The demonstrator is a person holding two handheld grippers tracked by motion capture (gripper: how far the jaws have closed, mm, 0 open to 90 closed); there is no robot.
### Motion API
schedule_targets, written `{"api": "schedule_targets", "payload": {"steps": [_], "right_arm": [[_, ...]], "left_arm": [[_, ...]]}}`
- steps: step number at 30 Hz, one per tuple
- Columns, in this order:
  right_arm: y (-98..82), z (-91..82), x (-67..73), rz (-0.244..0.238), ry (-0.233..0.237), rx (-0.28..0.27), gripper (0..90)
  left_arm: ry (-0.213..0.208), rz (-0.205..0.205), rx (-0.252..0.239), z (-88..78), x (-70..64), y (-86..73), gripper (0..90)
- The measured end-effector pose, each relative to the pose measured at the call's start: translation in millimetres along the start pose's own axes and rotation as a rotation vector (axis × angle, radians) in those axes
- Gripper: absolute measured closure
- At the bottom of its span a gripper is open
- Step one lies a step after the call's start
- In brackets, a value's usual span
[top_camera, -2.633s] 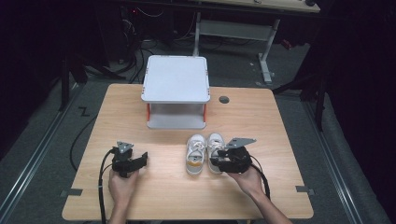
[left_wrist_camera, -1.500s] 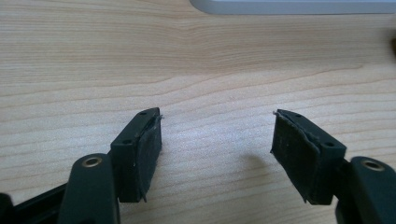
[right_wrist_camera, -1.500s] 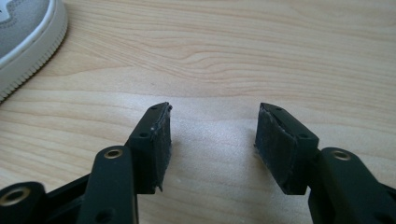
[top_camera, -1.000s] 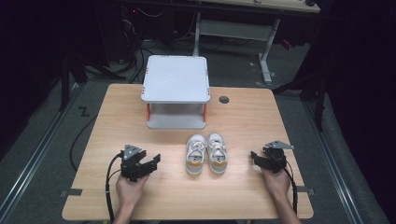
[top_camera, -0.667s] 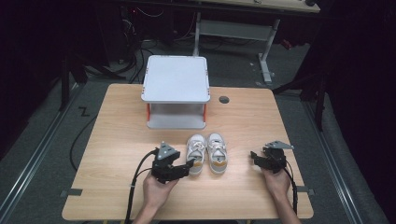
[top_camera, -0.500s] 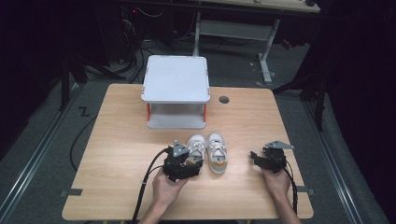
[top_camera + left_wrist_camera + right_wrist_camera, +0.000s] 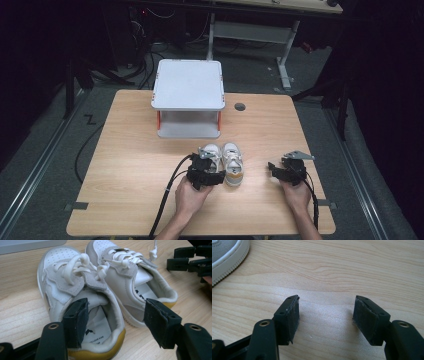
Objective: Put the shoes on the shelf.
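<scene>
White leather with yellow heel trim: that's the pair of small shoes [image 7: 226, 160] sitting side by side on the wooden table [image 7: 125, 165], just in front of our left gripper [image 7: 209, 176].

Left gripper view gives the detail the high view can't. Jaws spread wide. One pad [image 7: 76, 321] sits inside the heel opening of the nearer shoe [image 7: 75, 302], against or just off the collar; we can't tell if it touches. The other pad sits outside, over the gap toward the second shoe [image 7: 132, 285]. Nothing pinched. Laces knotted, grey suede straps across the tongues, printed insole label too small to read. Far side of the second shoe, at the view's edge, we see the black jaw tips of the other gripper [image 7: 190, 261].

High view gives the layout instead: our left hand [image 7: 192, 197] holds its gripper at the shoes' heels, cable trailing back toward us. Right gripper [image 7: 278, 171] rests well apart from the shoes, jaws pointing across toward them, grey plate on top. Beyond the shoes stands a white two-tier shelf [image 7: 188, 85] with orange posts; a round hole [image 7: 239, 106] in the tabletop lies beside it.

Right gripper view: jaws spread, bare wood grain between them, and a ribbed white sole edge [image 7: 227, 265] in the far corner on one side.
</scene>
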State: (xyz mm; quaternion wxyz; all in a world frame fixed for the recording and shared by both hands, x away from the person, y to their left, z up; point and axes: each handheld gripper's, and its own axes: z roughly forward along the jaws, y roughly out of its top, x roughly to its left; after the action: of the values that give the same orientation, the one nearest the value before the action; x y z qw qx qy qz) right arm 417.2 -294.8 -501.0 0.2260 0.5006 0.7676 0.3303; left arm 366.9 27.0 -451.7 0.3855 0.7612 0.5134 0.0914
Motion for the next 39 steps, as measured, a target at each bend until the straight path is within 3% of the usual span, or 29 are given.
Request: {"api": "schedule_targets", "payload": {"steps": [5, 11, 18, 29, 34, 39], "right_arm": [[0.0, 0.0, 0.2, -0.001, 0.0, 0.0, 37.7], [-0.1, -0.1, 0.5, -0.001, -0.002, 0.0, 37.6], [-0.1, -0.1, 0.7, -0.001, -0.002, 0.0, 37.5], [-0.2, -0.2, 0.9, -0.001, -0.003, 0.001, 37.4], [-0.4, -0.5, 1.3, -0.002, 0.0, 0.002, 37.0], [-0.4, -0.5, 1.3, -0.002, 0.001, 0.002, 36.8]], "left_arm": [[-0.004, -0.04, -0.008, 1.5, -0.7, 5.6, 36.4], [0.038, 0.004, 0.026, 9.3, -9.1, 13.2, 36.0], [0.041, -0.017, 0.047, 18.6, -13.8, 22.5, 36.1], [0.103, 0.059, 0.077, 35.4, -19.5, 24.6, 44.4], [0.06, 0.06, 0.084, 40.0, -16.3, 24.9, 49.7], [0.06, 0.08, 0.095, 39.9, -15.0, 26.0, 58.6]]}}
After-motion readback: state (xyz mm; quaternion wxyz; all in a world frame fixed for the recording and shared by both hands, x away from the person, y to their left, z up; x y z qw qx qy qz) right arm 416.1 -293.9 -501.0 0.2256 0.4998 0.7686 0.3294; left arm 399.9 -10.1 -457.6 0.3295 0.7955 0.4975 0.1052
